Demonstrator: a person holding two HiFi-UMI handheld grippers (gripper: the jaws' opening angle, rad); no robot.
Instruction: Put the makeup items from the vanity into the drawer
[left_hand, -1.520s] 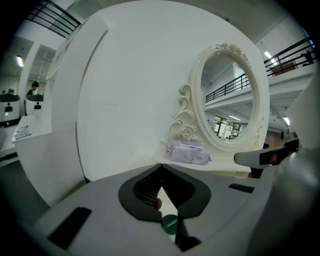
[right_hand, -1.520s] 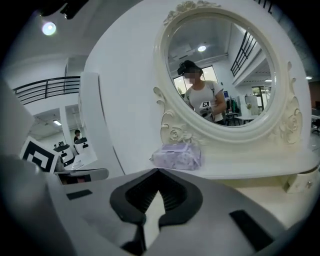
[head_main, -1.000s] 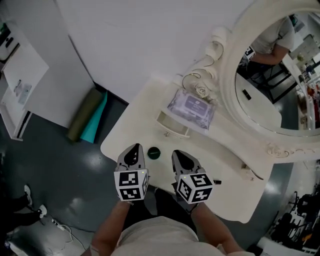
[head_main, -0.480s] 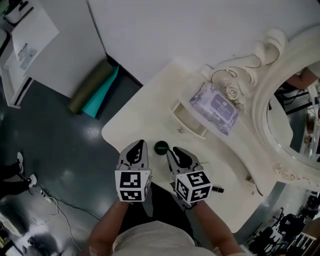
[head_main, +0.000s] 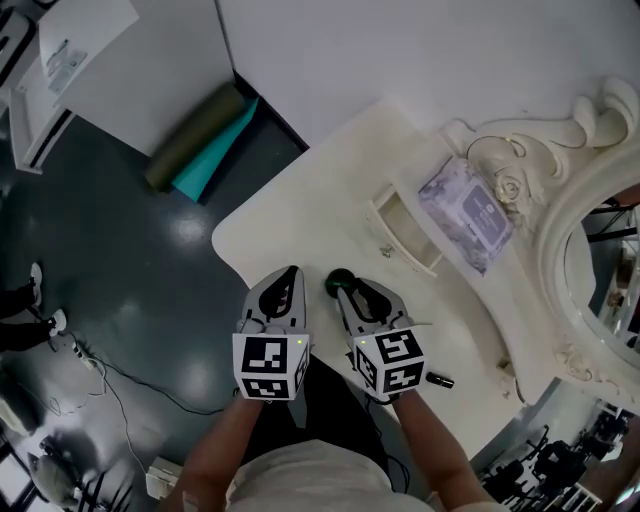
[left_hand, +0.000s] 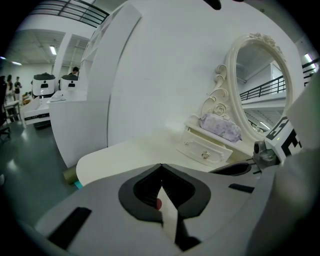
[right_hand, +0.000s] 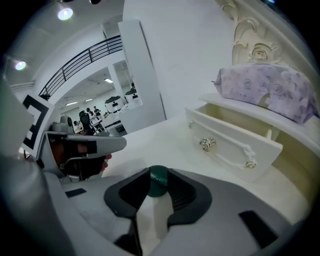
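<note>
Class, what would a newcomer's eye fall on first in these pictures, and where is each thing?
The ornate white mirror curves along the head view's right edge. Low centre, the left hand-held gripper is shut, while the right hand-held gripper has its jaws opening with a small green pot between them. Beyond them, an open drawer sits under a lilac pack.

A small dark-green round jar (head_main: 340, 282) stands upright on the cream vanity (head_main: 300, 215), near its front edge. At 2 o'clock from the jar the white drawer (head_main: 404, 236) is pulled open, its front (right_hand: 235, 145) carrying two small metal knobs. Behind the drawer, also at 2 o'clock, a lilac floral pouch (head_main: 468, 212) lies flat. A short black tube (head_main: 438, 380) lies on its side at 4 o'clock from the jar, well apart from it.
</note>
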